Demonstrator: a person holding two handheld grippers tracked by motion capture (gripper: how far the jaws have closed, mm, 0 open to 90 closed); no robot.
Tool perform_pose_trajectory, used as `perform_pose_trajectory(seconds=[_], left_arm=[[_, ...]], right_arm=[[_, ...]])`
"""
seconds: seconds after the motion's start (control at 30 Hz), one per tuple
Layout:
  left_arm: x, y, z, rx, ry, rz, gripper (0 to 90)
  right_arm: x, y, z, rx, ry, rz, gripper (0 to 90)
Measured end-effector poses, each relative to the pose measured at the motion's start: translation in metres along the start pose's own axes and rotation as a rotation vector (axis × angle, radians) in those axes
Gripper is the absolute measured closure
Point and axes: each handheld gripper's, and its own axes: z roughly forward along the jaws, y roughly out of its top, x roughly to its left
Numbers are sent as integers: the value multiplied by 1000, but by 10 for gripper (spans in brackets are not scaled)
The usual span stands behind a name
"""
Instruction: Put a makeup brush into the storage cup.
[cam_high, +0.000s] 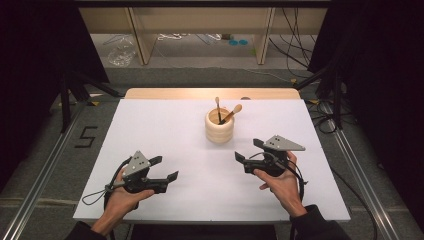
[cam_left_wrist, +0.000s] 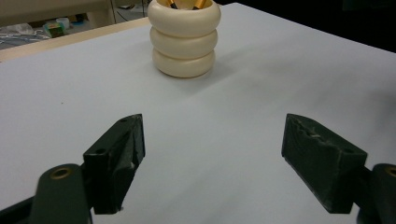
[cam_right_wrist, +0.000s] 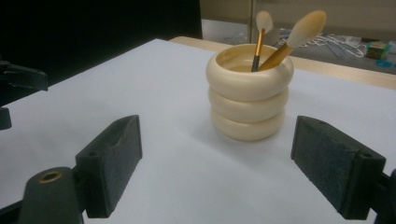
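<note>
Both grippers, left (cam_high: 165, 169) and right (cam_high: 248, 150), fingers wide open; I'd approach cup (cam_high: 219, 126) brushes (cam_high: 231, 114) from above, right first.

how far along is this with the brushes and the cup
Two brushes already stand in the ribbed cream cup in the middle of the white table, heads up. Nothing is in hand: the left gripper and right gripper are both open and empty, apart from the cup on either side. Whatever comes next with the cup or brushes has not started.
</note>
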Motion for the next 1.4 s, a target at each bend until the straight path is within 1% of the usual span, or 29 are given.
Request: perform_pose_trajectory(seconds=[0.03, 0.07, 0.1, 0.2, 0.23, 0.3, 0.33, 0.37, 0.4, 0.47, 0.5, 0.57, 0.6, 0.63, 0.67, 0.7, 0.73, 0.77, 0.83, 0.87, 0.9, 0.97, 1.0, 1.03, 1.07, 1.17, 1.2, 1.27, 1.4], left_arm=[[0, 0, 0, -1, 0, 0, 216], [0, 0, 0, 0, 0, 0, 216], [0, 0, 0, 0, 0, 0, 216], [0, 0, 0, -1, 1, -1, 216], [0, 0, -1, -3, 2, -3, 216], [0, 0, -1, -6, 3, -3, 215], [0, 0, -1, -5, 4, -3, 216], [0, 0, -1, -5, 4, -2, 215], [0, 0, -1, -6, 3, -2, 216], [0, 0, -1, -6, 3, 4, 216], [0, 0, -1, -6, 4, -1, 216], [0, 0, -1, -7, 3, -2, 216], [0, 0, -1, -8, 3, -3, 216], [1, 0, -1, -8, 3, -3, 216], [1, 0, -1, -8, 3, -3, 216], [1, 0, -1, -8, 3, -3, 216], [1, 0, -1, -8, 3, -2, 215], [1, 0, -1, -8, 4, -3, 215], [1, 0, -1, -8, 5, -3, 215], [1, 0, -1, -8, 5, -3, 215], [1, 0, -1, -8, 5, -3, 215], [1, 0, -1, -8, 4, -2, 215], [1, 0, -1, -8, 4, -1, 215], [1, 0, -1, -9, 5, -3, 215], [1, 0, -1, -8, 5, -3, 215], [1, 0, -1, -9, 6, -4, 215], [1, 0, -1, -9, 6, -5, 215], [1, 0, -1, -8, 6, -5, 215], [1, 0, -1, -8, 7, -4, 215]], right_arm=[[0, -1, -2, -1, 9, 15, 173], [0, -3, -3, -7, 9, 9, 173], [0, -4, -5, -1, 0, 9, 172], [1, -7, -9, 1, 3, 14, 172], [1, -8, -9, -11, 12, 16, 172], [2, -10, -12, 3, -2, 16, 172], [3, -11, -13, -2, 9, 22, 172], [3, -11, -14, 4, 7, 20, 172], [4, -13, -13, -11, 11, 19, 172], [5, -14, -17, 8, 9, 19, 171], [5, -15, -16, -11, 10, 22, 171], [6, -17, -19, 4, 13, 17, 171], [7, -18, -18, -10, 12, 18, 171], [7, -18, -20, 11, 0, 13, 171], [7, -19, -21, 9, 12, 15, 171], [8, -19, -22, 13, 11, 23, 171], [8, -20, -21, -2, 14, 10, 171], [9, -20, -22, 8, 6, 7, 171], [10, -21, -23, -5, 16, 16, 171], [10, -21, -23, -8, 14, 4, 170], [11, -22, -24, 2, 11, 7, 170], [11, -23, -26, 4, 10, 8, 170], [12, -23, -27, 8, 14, 16, 170], [12, -24, -27, -7, 20, 16, 170], [12, -24, -28, 8, 13, 14, 168], [12, -26, -29, 4, 18, 17, 165], [13, -27, -30, 14, 13, 20, 166], [12, -27, -30, 18, 5, 7, 165], [12, -28, -31, 20, 5, 9, 165]])
